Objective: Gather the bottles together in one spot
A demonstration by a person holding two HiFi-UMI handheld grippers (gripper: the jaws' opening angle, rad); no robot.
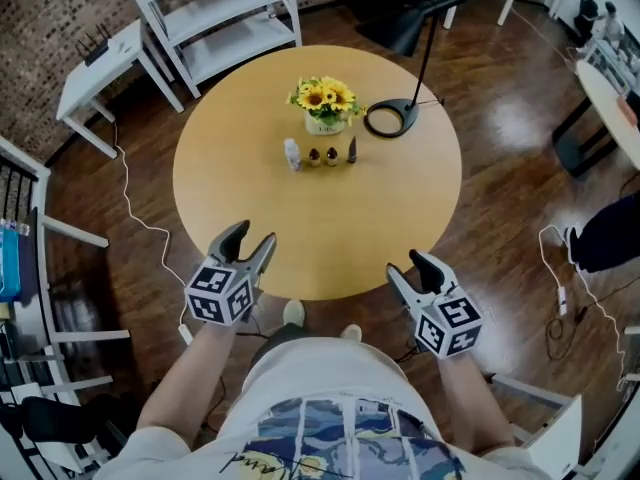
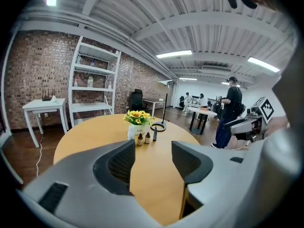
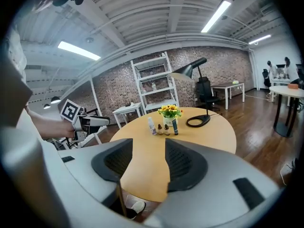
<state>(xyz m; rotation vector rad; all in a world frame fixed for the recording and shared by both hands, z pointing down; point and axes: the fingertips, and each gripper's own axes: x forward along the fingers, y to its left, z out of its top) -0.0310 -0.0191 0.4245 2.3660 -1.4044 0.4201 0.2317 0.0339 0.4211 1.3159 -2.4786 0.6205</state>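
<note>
My left tongs (image 1: 252,236) sit at the near edge of the tabletop (image 1: 230,208), spread wide with nothing between them. Bottles stand in a tight row mid-table, just in front of the sunflower pot (image 1: 325,108): white bottle (image 1: 292,154), two brown bottles (image 1: 314,156), dark bottle (image 1: 352,150). My right tongs (image 1: 407,266) are also at the near edge, parted and empty.

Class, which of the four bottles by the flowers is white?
The white bottle at the row's left end in the head view; the others are brown or dark.
</note>
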